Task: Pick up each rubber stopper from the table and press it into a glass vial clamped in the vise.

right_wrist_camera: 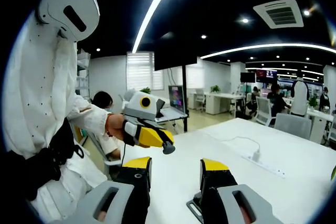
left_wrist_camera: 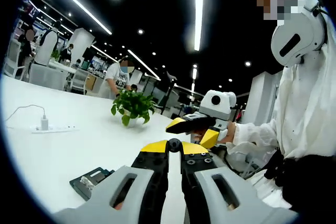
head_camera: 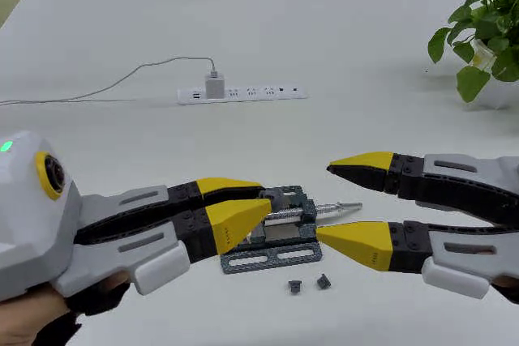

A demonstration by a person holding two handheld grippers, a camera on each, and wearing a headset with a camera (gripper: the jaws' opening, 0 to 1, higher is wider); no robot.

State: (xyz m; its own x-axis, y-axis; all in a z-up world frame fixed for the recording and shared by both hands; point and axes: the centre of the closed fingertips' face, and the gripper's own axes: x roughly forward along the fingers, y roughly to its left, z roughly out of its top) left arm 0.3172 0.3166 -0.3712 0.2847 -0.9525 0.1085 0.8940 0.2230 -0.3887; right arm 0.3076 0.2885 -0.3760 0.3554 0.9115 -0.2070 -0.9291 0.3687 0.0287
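Left gripper [head_camera: 263, 198] clenched on a dark stopper [left_wrist_camera: 173, 143]; right gripper [head_camera: 324, 200] released.
Vise [head_camera: 280, 241] between both tips, two stoppers [head_camera: 294, 286] nearer, power strip [head_camera: 243, 93] far ahead.

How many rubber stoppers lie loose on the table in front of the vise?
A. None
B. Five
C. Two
C: the head view shows one rubber stopper and a second beside it on the table, just in front of the vise.
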